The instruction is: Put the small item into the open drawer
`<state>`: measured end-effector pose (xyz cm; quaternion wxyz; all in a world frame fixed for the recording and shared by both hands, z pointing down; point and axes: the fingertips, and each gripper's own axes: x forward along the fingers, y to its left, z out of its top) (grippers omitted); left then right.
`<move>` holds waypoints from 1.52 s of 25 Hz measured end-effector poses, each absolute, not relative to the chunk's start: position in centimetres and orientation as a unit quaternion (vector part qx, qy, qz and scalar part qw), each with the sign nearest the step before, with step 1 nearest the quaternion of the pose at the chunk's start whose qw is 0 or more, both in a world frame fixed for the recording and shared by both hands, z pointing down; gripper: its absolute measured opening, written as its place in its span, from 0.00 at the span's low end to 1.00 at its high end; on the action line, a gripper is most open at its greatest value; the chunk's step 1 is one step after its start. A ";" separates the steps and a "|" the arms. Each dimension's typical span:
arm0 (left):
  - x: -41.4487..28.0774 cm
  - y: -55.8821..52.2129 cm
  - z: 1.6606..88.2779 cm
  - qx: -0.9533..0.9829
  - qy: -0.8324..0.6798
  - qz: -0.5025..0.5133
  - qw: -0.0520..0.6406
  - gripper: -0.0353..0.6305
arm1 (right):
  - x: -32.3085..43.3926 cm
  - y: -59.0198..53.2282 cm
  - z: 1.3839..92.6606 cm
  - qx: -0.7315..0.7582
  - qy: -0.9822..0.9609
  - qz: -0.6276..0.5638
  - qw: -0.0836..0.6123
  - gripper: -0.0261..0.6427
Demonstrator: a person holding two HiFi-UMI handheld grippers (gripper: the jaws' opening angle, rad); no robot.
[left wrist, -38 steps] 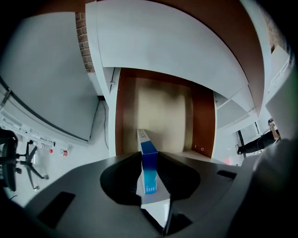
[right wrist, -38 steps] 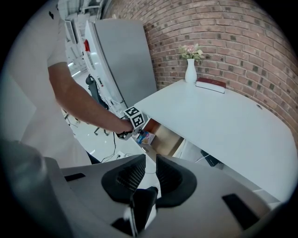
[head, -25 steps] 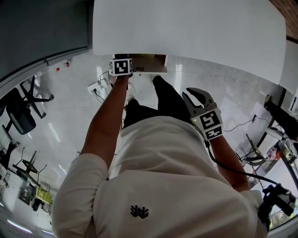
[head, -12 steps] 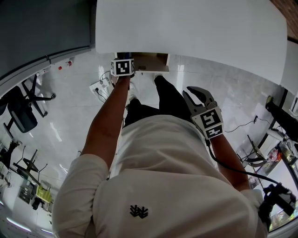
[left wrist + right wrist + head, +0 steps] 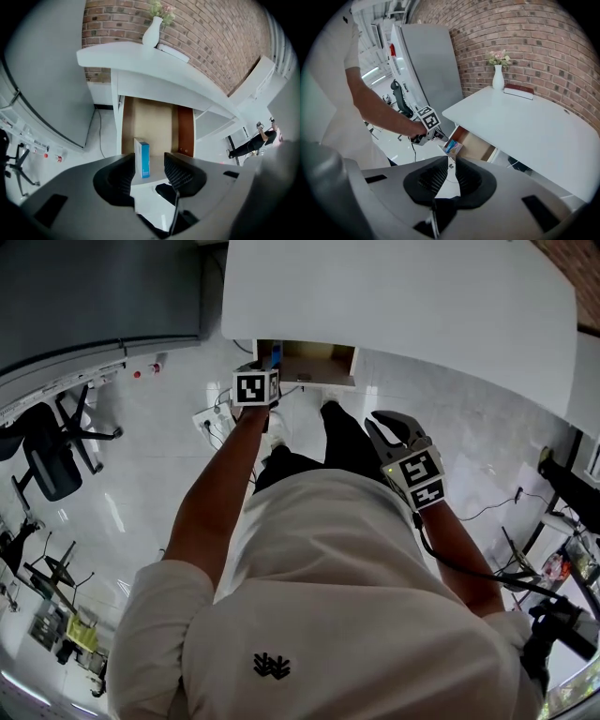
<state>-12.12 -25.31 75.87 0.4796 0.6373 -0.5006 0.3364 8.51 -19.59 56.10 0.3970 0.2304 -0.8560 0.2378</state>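
Blue-and-white, the small box [image 5: 142, 159] stands upright on its narrow edge at the front end of the open drawer [image 5: 154, 117], seemingly resting on the wooden drawer floor, though its foot is hidden. The drawer is pulled out from under the white tabletop [image 5: 140, 58]. The left gripper [image 5: 150, 164] hangs just in front of the drawer with its fingers on either side of the box. They are spreading apart: the right one is clear of the box, the left one is close against its side, and whether it touches cannot be told.

The right gripper [image 5: 449, 176] is held well back from the drawer. Its fingers are drawing together with a narrow gap left and nothing between them.

This looks like the release step, with the box delivered and the grip let go. The next move calls for drawing the left gripper straight back from the drawer, without brushing the tall, narrow box, which could tip over easily.
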 end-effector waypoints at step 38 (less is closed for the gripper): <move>-16.5 -0.1 49.5 0.837 -0.285 0.235 0.403 0.10 | -7.9 -0.6 52.1 0.212 -0.859 0.252 0.392 0.08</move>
